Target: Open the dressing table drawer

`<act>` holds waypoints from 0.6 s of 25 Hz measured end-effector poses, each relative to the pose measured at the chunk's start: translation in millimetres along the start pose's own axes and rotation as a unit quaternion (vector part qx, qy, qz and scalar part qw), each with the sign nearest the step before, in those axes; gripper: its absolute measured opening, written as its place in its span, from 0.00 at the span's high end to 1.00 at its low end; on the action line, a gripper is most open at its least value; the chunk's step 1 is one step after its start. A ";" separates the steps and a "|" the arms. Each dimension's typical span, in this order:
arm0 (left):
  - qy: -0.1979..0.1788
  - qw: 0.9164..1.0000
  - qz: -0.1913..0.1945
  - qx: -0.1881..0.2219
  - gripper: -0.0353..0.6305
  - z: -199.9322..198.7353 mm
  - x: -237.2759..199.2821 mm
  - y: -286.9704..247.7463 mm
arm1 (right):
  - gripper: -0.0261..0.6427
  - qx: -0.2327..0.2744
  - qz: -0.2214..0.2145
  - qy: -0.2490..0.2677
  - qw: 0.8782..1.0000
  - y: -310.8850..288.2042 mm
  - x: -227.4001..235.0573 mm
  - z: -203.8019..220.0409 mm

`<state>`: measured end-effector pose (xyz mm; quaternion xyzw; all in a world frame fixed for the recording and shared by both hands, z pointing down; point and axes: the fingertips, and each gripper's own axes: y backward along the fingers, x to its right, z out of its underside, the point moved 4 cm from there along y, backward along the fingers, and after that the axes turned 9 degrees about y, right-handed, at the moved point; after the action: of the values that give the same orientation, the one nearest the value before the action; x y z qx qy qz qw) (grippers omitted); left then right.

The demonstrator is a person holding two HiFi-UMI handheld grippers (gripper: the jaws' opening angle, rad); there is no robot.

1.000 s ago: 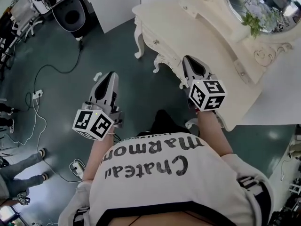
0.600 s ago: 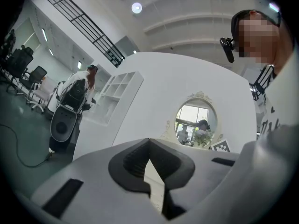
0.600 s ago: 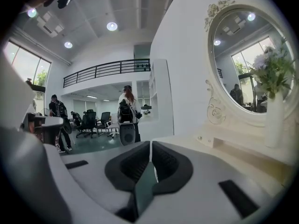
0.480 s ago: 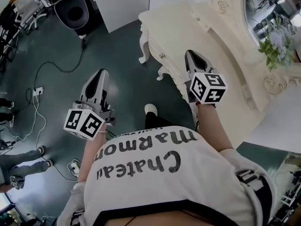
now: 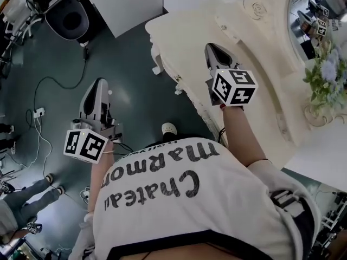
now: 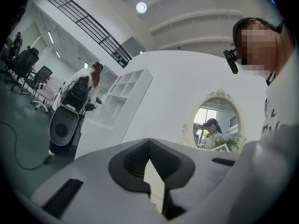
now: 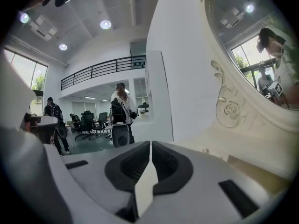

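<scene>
- Looking down in the head view: cream dressing table (image 5: pixel 184 34) fills the frame from 12 to 3 o'clock, its carved front edge running on toward 5 o'clock.
- Drawer (image 5: pixel 174 75) sits in the table's front face, at about 8 o'clock from the right gripper's tips. A small knob (image 5: pixel 178 78) shows on it. It looks pushed in, with neither gripper touching it.
- Right gripper (image 5: pixel 211 47) is held over the table top near the front edge, tips pointing to 12 o'clock. In its own view the right gripper's jaws meet at the tips with nothing between them.
- Left gripper (image 5: pixel 100 82) is at 9 o'clock over the dark green floor (image 5: pixel 130 80), well apart from the table. Its own view shows the jaws together at the tips and empty.
- Oval mirror (image 5: pixel 314 10) stands at 2 o'clock behind the table top, with a bunch of flowers (image 5: pixel 325 83) at 3 o'clock.
- Black chair (image 5: pixel 66 18) is at 11 o'clock, and cables (image 5: pixel 38 112) trail across the floor at 9 o'clock.
- A bystander's legs (image 5: pixel 27 194) show at 8 o'clock.
</scene>
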<state>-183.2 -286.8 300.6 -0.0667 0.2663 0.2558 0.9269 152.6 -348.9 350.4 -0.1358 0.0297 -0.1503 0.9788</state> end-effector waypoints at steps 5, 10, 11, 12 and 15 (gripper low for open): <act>-0.001 1.000 -0.004 -0.002 0.91 0.9 -8.5 -31.2 | 0.91 -0.008 0.004 -0.012 1.000 -24.8 23.1 6.1; 0.000 1.000 0.006 -0.008 0.91 0.4 -11.9 -57.1 | 0.91 -0.029 0.020 -0.019 0.999 -37.0 43.1 20.9; -0.001 1.000 0.009 -0.011 0.91 0.4 -13.6 -62.8 | 0.91 -0.034 0.025 -0.023 0.999 -40.5 47.3 24.2; -0.001 1.000 0.012 -0.014 0.91 0.9 -15.7 -69.1 | 0.91 -0.039 0.030 -0.027 0.998 -44.1 51.5 27.5; 0.001 0.999 0.023 -0.026 0.91 2.7 -23.8 -92.4 | 0.91 -0.052 0.049 -0.040 0.997 -53.5 64.6 36.1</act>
<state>-152.2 -376.1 314.3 -0.0849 0.2623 0.2837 0.9184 202.5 -408.3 398.7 -0.1908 0.0052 -0.0950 0.9770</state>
